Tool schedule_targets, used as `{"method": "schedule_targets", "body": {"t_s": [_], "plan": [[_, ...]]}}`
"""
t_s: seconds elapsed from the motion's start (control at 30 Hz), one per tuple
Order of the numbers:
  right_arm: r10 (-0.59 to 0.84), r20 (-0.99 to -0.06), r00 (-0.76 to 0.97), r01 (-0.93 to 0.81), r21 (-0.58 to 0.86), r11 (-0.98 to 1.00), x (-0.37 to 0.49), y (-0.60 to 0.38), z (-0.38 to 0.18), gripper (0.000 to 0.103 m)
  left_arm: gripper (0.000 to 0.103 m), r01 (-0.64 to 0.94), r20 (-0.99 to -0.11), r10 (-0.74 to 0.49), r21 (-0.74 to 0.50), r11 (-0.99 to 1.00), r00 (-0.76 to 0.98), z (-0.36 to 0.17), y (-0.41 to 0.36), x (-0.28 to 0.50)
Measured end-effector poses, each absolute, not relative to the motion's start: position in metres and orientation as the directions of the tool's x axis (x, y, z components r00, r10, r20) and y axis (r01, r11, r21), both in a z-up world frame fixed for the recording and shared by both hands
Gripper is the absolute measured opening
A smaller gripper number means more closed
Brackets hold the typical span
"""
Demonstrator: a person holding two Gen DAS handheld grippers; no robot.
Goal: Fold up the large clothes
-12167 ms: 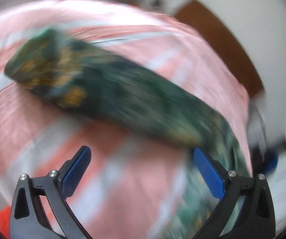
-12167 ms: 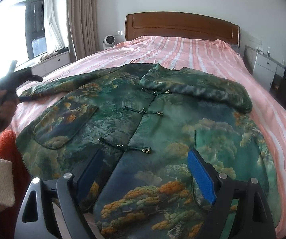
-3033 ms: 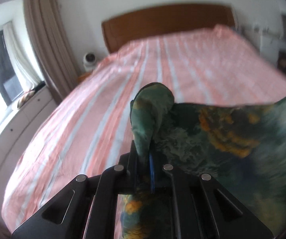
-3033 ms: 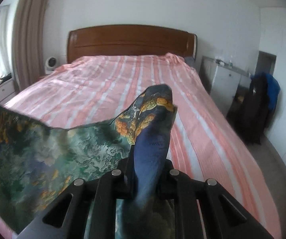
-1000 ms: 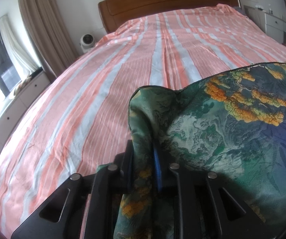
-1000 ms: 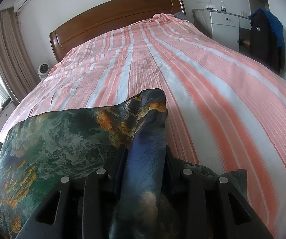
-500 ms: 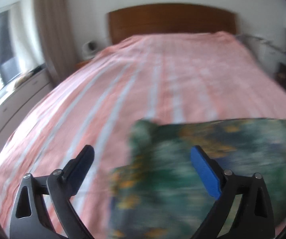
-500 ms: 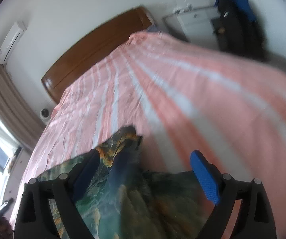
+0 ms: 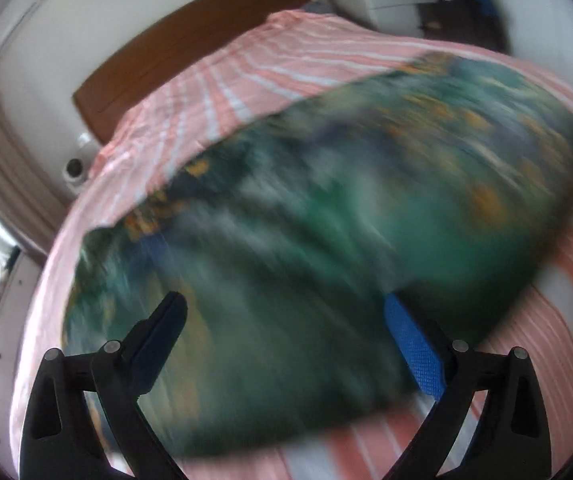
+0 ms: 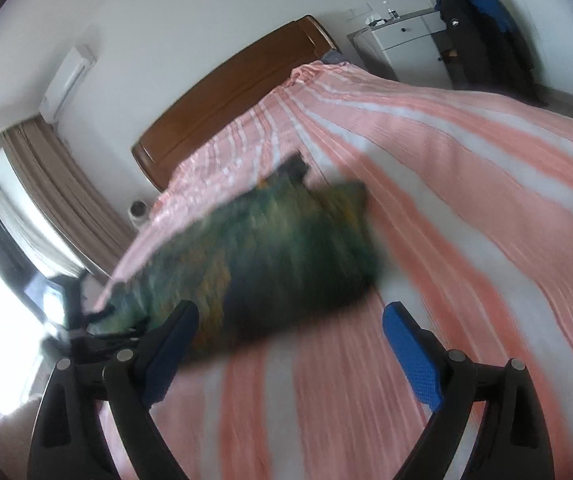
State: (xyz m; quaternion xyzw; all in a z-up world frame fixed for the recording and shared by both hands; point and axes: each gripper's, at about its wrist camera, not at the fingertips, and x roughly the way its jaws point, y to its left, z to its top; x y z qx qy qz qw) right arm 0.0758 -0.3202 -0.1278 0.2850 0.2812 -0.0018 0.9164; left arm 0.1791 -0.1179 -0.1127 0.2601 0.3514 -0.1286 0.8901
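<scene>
The green patterned jacket (image 9: 326,220) lies folded in a thick block on the pink striped bed (image 9: 246,80). Both views are motion-blurred. My left gripper (image 9: 286,328) is open and empty, hovering over the near part of the jacket. In the right wrist view the jacket (image 10: 278,256) lies left of centre on the bed (image 10: 486,220). My right gripper (image 10: 290,340) is open and empty, just in front of the jacket's near edge. The left gripper (image 10: 86,328) shows dimly at the jacket's left end.
A wooden headboard (image 10: 230,92) stands at the far end of the bed. A white dresser with a dark jacket hung by it (image 10: 474,28) is at the far right. Curtains and a bright window (image 10: 26,220) are on the left. A small white device (image 9: 74,168) sits by the headboard.
Both grippers were shut on jacket corners a second ago; they opened and let go. The jacket now lies folded on the bed, and both grippers have pulled back and tilted.
</scene>
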Motion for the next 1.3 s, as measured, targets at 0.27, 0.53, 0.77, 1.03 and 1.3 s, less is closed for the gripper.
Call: {"method": "schedule_targets", "body": {"t_s": [0.27,0.53,0.77,1.03,1.3], "plan": [[0.148,-0.623,0.768,0.176,0.427,0.887,0.061,-0.297,-0.165,0.094,0.100,0.498,-0.774,-0.099,0.297,0.815,0.625,-0.109,-0.122,0.082],[0.071,-0.661,0.747,0.145,0.266,0.953,0.065,-0.276,-0.173,0.094,0.100,0.395,-0.785,-0.070,0.231,0.889,0.616,-0.099,-0.113,0.074],[0.025,-0.675,0.737,0.140,0.190,0.972,0.064,-0.269,-0.178,0.094,0.100,0.371,-0.784,-0.049,0.237,0.898,0.619,-0.104,-0.112,0.070],[-0.004,-0.684,0.729,0.141,0.145,0.979,0.065,-0.261,-0.185,0.096,0.100,0.350,-0.794,-0.022,0.243,0.905,0.607,-0.117,-0.112,0.075],[-0.016,-0.689,0.725,0.136,0.120,0.983,0.065,-0.258,-0.189,0.099,0.103,0.328,-0.834,-0.027,0.187,0.926,0.552,-0.144,-0.101,0.089]]}}
